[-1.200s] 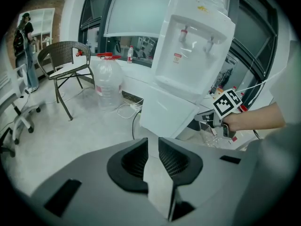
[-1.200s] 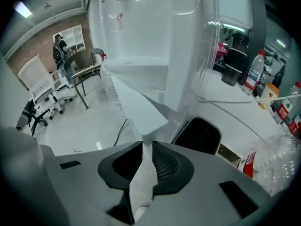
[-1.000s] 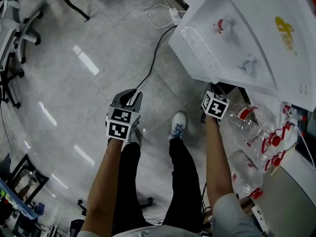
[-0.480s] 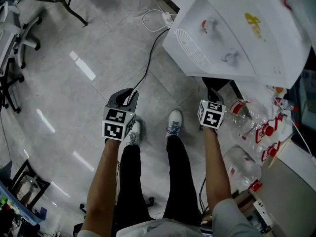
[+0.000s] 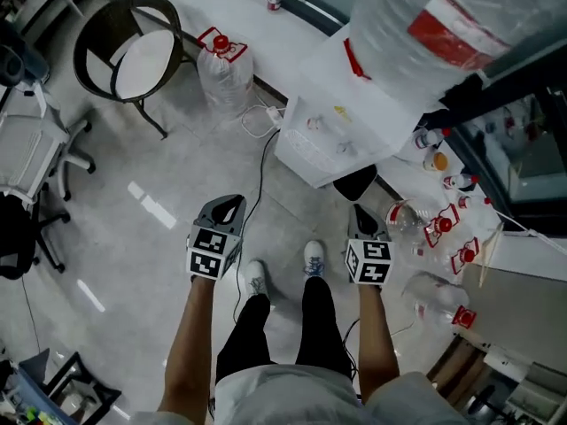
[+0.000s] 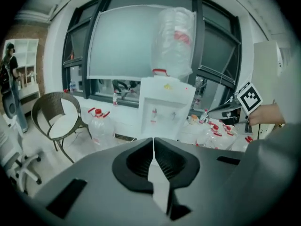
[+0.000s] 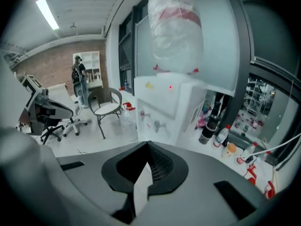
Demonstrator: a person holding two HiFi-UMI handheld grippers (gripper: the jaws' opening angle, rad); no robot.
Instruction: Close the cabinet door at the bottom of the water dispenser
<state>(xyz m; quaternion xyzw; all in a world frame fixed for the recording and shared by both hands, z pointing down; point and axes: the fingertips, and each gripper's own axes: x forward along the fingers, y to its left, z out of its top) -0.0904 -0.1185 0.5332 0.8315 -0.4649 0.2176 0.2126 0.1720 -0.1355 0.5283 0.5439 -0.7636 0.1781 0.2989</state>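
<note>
The white water dispenser (image 5: 323, 135) stands ahead of me with a big clear bottle (image 5: 443, 20) on top. Both gripper views also hold the dispenser (image 6: 164, 105) (image 7: 162, 105), its two taps facing me. Its bottom cabinet door is hidden in every view; only a dark patch (image 5: 354, 182) shows at its foot. My left gripper (image 5: 232, 202) hangs over bare floor to the dispenser's left, its jaws shut with nothing between them (image 6: 153, 140). My right gripper (image 5: 357, 211) is just in front of the dispenser's foot, apart from it, jaws shut and empty (image 7: 148, 144).
A wicker chair (image 5: 133, 51) and a full water jug (image 5: 221, 60) stand to the dispenser's left. A black cable (image 5: 266, 153) runs over the tiles. Empty bottles (image 5: 434, 233) lie at the right. An office chair (image 5: 35, 171) is at far left, with a person (image 7: 77, 84) far off.
Both grippers and the head have risen well above the floor, so the dispenser looks smaller and farther. The right gripper has come away from the dispenser's base.
</note>
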